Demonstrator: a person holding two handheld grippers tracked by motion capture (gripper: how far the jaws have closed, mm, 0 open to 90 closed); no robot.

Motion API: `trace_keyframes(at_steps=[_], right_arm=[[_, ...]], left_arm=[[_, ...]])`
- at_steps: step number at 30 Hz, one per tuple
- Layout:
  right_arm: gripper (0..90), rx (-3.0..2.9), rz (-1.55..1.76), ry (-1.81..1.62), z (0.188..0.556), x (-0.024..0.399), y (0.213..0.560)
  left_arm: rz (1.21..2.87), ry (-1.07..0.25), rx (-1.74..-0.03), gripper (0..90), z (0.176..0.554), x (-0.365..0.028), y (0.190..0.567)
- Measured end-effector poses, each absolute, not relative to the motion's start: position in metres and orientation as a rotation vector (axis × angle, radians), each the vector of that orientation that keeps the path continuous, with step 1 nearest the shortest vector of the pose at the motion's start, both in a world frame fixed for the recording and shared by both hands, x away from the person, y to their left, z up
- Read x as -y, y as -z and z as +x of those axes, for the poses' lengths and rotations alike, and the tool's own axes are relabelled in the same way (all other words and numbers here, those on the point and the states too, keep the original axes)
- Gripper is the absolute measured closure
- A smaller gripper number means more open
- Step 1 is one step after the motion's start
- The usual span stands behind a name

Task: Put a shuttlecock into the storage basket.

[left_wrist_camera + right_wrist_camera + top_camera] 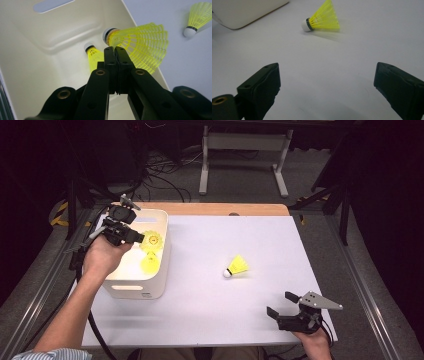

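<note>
- In the high view the white table has a cream bin at its left edge, and the bin's near wall stands well back from the table's bottom edge.
- The left gripper hangs over the bin's open top at the upper left of the frame, jaws clenched on the rim of a yellow shuttlecock's skirt. A second shuttlecock lies on the bin floor just below it.
- A third shuttlecock lies on its side near the middle of the table, with bare white surface on every side and well apart from the bin.
- The right gripper sits at the lower right of the frame near the table's bottom edge, jaws spread wide and holding nothing (its grey plate points toward the right edge).
- The left gripper view shows what the high view hides: the jaws pressed flat together on the held shuttlecock's skirt, its white cork tip pointing into the bin, and the one lying inside, partly behind the jaws.
- The right gripper view shows the loose shuttlecock in the upper middle, with open table between it and the parted jaws, and a corner of the bin at the upper left.
</note>
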State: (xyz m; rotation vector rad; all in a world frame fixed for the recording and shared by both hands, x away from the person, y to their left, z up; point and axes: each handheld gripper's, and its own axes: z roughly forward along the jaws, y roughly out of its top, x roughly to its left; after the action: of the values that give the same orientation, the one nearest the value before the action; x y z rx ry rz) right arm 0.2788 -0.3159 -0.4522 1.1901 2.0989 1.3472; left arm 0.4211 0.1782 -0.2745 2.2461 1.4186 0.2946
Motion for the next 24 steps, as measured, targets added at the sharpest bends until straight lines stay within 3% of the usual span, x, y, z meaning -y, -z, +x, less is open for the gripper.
trace_keyframes(at_steps=[24], right_arm=[[7.4,-2.111,1.194,-1.336,0.279,0.315,0.453]], left_arm=[[2.253,-0.267,-1.483,88.9,0.427,-0.189,0.301]])
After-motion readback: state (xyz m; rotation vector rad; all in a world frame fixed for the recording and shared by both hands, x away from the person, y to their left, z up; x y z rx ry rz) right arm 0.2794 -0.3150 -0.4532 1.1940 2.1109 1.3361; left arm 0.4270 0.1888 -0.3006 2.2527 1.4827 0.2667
